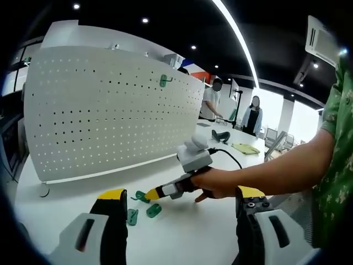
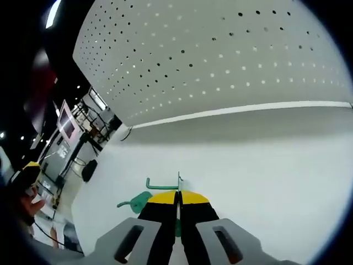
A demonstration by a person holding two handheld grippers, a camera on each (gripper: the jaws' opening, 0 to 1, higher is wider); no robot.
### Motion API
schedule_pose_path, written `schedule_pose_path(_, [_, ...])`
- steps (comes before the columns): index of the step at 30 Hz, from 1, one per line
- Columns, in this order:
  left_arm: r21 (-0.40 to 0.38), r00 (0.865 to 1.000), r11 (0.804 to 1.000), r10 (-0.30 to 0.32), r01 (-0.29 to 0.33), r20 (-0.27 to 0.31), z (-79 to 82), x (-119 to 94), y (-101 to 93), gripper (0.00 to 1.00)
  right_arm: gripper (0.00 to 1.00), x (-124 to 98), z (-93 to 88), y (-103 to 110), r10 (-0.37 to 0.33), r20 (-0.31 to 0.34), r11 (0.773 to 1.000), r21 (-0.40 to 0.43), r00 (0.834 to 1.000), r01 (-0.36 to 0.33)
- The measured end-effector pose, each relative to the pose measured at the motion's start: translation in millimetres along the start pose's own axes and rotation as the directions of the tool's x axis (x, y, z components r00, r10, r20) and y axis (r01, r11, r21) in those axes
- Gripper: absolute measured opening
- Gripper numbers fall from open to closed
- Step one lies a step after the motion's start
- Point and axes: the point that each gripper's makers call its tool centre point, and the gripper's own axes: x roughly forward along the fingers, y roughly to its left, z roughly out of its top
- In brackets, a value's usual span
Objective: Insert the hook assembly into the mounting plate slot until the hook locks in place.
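Jaws of right gripper pinch thin green hook.

Bright, even indoor light. Left gripper view: ceiling strip light and small spot lamps overhead, daylight glare from windows far right, slightly blown out. Soft shadows on white bench. Strong fisheye bend; pegboard edges curve. Right gripper view: pegboard evenly lit w/ faint shadow band along its base; left edge dim, smeared, out of focus. Centre sharp in both.
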Motion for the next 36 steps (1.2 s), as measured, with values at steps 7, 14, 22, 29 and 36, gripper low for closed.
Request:
schedule_pose_path(7, [0.004, 1.0, 1.0, -0.004, 0.004, 0.004, 2.4, 0.5, -1.2, 0.82, 0.0, -8.1, 4.1, -2.3, 0.016, 0.02, 0.999, 0.035, 1.0, -0.017])
schedule_pose_path(14, [0.011, 1.0, 1.0, -0.009, 0.009, 0.007, 5.2, 0.6, -4.2, 0.82, 0.0, -21.6, 12.8, 0.1, 0.037, 0.054, 0.998, 0.055, 0.998, -0.04])
schedule_pose_path(22, [0.015, 1.0, 1.0, -0.013, 0.013, 0.002, 5.0, 1.4, -6.2, 0.82, 0.0, -39.8, 24.0, 8.4, 0.077, 0.102, 0.993, 0.079, 0.992, -0.085])
schedule_pose_path(29, [0.01, 1.0, 1.0, -0.01, 0.01, -0.004, 1.4, 3.0, -4.9, 0.82, 0.0, -57.0, 30.7, 20.8, 0.129, 0.129, 0.986, 0.087, 0.983, -0.141])
schedule_pose_path(36, [0.008, 1.0, 1.0, -0.001, 0.001, -0.015, -2.1, 3.6, -0.6, 0.81, 0.0, -76.6, 37.4, 35.1, 0.173, 0.156, 0.979, 0.078, 0.972, -0.187])
